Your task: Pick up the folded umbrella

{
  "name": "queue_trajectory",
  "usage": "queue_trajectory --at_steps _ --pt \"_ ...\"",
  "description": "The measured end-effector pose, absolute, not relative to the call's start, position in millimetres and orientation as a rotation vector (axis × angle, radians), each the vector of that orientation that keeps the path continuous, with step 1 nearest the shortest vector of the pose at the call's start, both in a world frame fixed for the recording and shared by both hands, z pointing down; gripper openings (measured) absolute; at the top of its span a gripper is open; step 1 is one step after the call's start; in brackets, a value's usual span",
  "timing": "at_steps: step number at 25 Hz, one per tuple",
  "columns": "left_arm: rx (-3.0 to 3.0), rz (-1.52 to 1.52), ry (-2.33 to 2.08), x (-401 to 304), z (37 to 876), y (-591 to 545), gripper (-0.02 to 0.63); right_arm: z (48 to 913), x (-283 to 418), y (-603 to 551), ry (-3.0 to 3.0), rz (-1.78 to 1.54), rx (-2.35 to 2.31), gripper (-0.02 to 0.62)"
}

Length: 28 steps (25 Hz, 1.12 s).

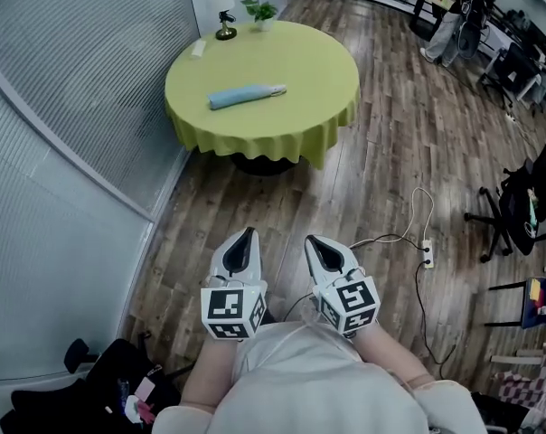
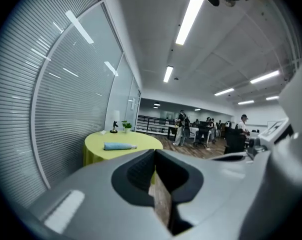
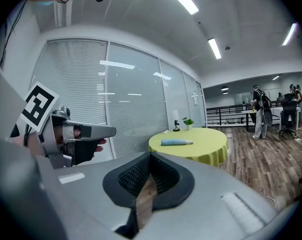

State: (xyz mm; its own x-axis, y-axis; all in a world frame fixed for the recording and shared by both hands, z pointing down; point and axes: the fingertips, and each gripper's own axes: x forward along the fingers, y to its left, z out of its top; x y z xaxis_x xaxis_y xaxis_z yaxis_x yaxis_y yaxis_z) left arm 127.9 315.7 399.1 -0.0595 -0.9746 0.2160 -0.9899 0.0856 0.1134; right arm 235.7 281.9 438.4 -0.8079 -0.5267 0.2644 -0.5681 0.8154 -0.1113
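Note:
The folded umbrella (image 1: 246, 95) is light blue and lies on its side on a round table (image 1: 318, 70) with a yellow-green cloth, far ahead of me. Both grippers are held low near my body, well short of the table, over the wooden floor. My left gripper (image 1: 245, 235) has its jaws together with nothing in them, and so does my right gripper (image 1: 317, 242). In the left gripper view the umbrella (image 2: 119, 146) shows beyond the closed left gripper (image 2: 155, 156). The right gripper view shows the umbrella (image 3: 176, 142) past the closed right gripper (image 3: 150, 159).
A small dark figurine (image 1: 225, 27), a potted plant (image 1: 260, 12) and a white card (image 1: 198, 49) stand at the table's far edge. A glass wall with blinds (image 1: 65, 107) runs along the left. A power strip with cable (image 1: 427, 256) lies on the floor; office chairs (image 1: 522, 206) at right.

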Motion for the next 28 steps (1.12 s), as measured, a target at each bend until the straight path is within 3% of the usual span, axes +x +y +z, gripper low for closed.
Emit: queue_trajectory --at_steps 16,28 --pt "2.131 0.005 -2.024 -107 382 194 0.006 428 19 156 -2.7 0.281 1.048 -0.002" --pt "2.058 0.036 -1.975 -182 431 128 0.006 458 -54 87 -2.661 0.29 1.0 -0.002"
